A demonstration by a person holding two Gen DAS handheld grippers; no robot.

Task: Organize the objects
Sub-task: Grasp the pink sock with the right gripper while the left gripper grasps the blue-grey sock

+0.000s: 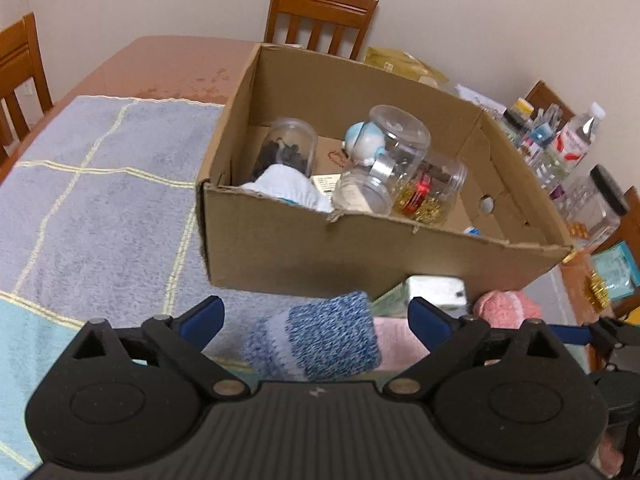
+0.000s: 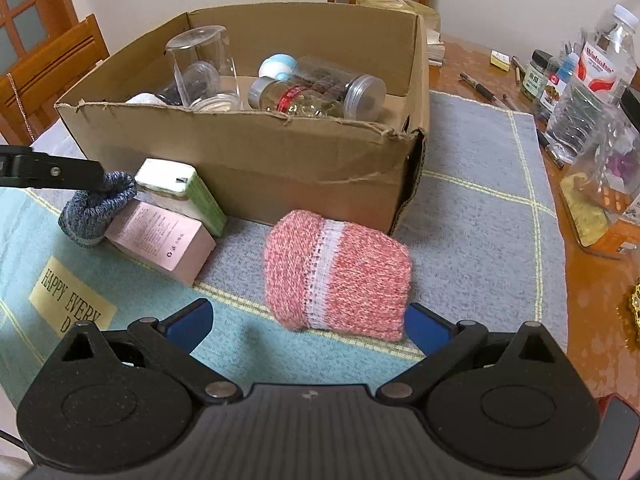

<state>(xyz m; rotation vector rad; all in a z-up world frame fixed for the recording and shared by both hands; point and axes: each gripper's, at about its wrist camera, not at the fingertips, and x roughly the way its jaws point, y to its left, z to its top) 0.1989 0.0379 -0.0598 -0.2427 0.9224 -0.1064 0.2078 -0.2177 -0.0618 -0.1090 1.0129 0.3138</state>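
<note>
Left claw (image 1: 316, 314) wide, blue sock (image 1: 320, 340) between fingers. Right claw (image 2: 308, 322) wide, straddling pink sock (image 2: 338, 276).

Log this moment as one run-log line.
left gripper: open over blue knitted sock roll | right gripper: open at pink knitted sock roll | brown cardboard box: holds jars

Jars (image 2: 316, 92) lie in the box (image 2: 248, 152) on the tabletop (image 2: 472, 64), with two cartons (image 2: 168, 236) near-left and a rolled sock (image 2: 340, 276) in front.

Soft indoor light, faint shadows, strong fisheye bending, dark corners, slight blur
</note>
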